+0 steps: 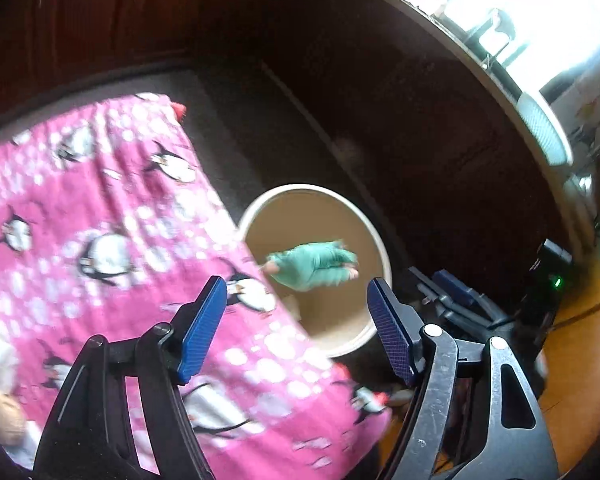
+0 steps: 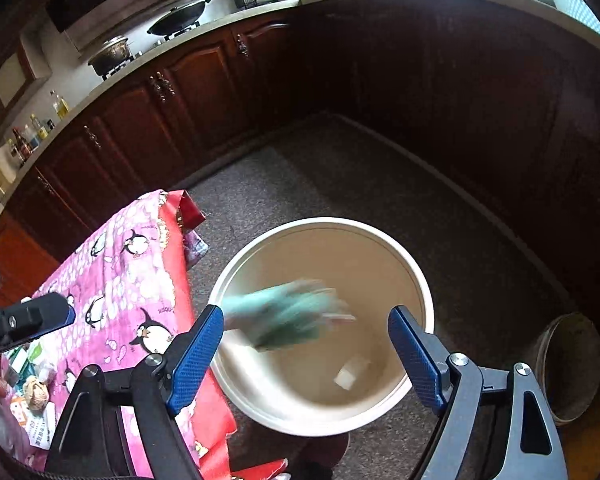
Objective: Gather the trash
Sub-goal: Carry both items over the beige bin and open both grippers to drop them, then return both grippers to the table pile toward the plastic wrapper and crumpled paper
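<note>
Kitchen floor holds a round cream bin (image 2: 420, 280) standing against the corner of a table under a pink penguin cloth (image 2: 132, 280). Both grippers hang above its mouth, jaws spread, gripping nothing. A crumpled green wrapper (image 2: 288, 316), blurred, appears in mid-drop inside the bin, just ahead of the right gripper (image 2: 306, 332) and beyond the left gripper (image 1: 296, 304). Drop step looks finished; next, a return to the litter (image 2: 32, 384) at the table's near edge.
</note>
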### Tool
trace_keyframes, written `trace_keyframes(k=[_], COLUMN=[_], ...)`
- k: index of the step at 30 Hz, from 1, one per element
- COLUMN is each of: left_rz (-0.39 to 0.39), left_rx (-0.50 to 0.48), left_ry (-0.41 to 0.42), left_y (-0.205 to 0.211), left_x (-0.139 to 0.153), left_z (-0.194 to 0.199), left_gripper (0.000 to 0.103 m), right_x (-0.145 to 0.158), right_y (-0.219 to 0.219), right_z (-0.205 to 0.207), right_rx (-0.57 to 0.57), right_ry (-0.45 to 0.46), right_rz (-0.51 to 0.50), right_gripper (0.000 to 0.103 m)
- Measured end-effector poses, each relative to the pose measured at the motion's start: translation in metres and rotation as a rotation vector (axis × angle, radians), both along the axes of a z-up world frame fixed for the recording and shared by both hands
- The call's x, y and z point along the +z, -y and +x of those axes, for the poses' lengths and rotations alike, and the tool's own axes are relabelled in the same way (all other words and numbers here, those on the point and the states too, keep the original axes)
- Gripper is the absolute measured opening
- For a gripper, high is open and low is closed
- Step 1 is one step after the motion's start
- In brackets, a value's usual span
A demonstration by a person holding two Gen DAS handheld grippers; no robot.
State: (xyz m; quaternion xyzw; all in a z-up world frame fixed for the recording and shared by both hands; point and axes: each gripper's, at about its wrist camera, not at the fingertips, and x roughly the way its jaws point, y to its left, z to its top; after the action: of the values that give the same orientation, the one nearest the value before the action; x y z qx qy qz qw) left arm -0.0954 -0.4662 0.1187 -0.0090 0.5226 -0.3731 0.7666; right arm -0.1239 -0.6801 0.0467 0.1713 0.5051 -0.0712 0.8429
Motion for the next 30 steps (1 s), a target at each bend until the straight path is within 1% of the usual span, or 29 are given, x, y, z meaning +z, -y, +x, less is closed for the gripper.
trace_keyframes(k=[3,6,9,13,15,20,24,30], left_rz=[0.030,0.076,0.115,0.155,0.155,0.140,0.133,0.129], left_rx=[0.003,0.042,0.067,0.090,0.102,0.125,0.156,0.192], left_ry=[0.063,0.158,0.228,0.303,0.333,0.351,0.388,0.411], left_y=[-0.019,-0.045,-0.065,-0.088,-0.097,-0.118,-0.133,-0.158], left_x=[0.011,0.020,0.028,0.033,0.036,0.045,0.052,0.055], left_z=[-0.008,-0.018,-0.024,-0.028,-0.031,-0.036,-0.042,-0.049], left_gripper=[0.072,0.072,0.071,0.071,0.071,0.071,0.071,0.071], right_x=[0.002,0.007,0.015,0.027,0.034,0.047,0.055,0.063], right_y=[-0.009,-0.023,-0.042,-0.069,-0.083,-0.114,-0.137,-0.168], right_z=[-0.001,-0.002,-0.003,-0.004,-0.004,-0.006,-0.007,-0.008], right_rx=[0.020,0.046,0.083,0.125,0.143,0.177,0.205,0.244], right_ry=[-0.004,0.006,0.020,0.047,0.063,0.095,0.119,0.143], right_rz=[0.000,0.016,0.010,0.006,0.004,0.003,-0.004,0.012], right_gripper=[0.082,0.082,0.082,0.082,0.082,0.082,0.083,0.083])
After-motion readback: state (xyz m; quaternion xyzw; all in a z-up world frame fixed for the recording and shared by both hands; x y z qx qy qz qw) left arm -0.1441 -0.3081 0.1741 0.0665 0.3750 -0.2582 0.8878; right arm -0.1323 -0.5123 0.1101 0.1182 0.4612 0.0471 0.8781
